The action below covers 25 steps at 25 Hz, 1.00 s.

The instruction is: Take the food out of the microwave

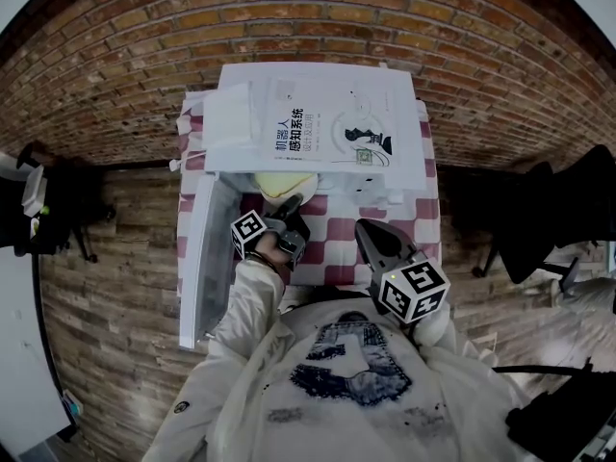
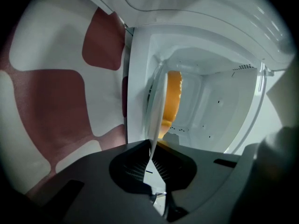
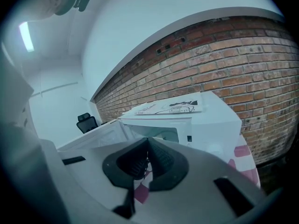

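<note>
The white box-shaped microwave has a smooth, glossy, enamel-like cavity. The thin white plate looks glazed and shiny at its rim. The red-and-white checked tablecloth is soft, matt cloth. The left gripper is matt grey plastic (its pads finely ribbed). The red brick wall is rough. The brown plank floor looks like wood. The white book cover is smooth paper.

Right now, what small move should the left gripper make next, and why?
Probably pull the left gripper back, level: its jaws pinch the thin white plate carrying yellow food inside the open white microwave.
</note>
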Each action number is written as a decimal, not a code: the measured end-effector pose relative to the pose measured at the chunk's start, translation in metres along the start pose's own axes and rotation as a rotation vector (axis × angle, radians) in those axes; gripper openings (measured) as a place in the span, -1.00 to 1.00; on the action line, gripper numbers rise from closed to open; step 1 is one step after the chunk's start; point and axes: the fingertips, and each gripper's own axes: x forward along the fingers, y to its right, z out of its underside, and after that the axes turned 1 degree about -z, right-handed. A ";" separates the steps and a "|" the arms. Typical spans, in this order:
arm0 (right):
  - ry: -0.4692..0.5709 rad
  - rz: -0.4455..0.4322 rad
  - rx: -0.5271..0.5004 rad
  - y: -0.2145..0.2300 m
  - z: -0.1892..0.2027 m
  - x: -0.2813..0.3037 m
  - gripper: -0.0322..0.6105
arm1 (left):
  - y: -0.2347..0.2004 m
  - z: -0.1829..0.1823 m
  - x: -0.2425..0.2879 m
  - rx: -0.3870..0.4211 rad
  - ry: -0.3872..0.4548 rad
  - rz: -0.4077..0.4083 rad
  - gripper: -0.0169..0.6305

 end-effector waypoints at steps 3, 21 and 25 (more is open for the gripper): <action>0.007 0.011 0.003 -0.005 0.000 -0.004 -0.85 | 0.000 0.006 -0.002 -0.002 -0.016 0.001 -0.89; 0.064 0.044 0.027 -0.037 0.006 -0.023 -0.85 | 0.015 0.050 -0.030 0.040 -0.106 0.030 -0.89; 0.083 0.056 0.040 -0.053 0.012 -0.033 -0.85 | 0.020 0.064 -0.049 0.057 -0.138 0.030 -0.89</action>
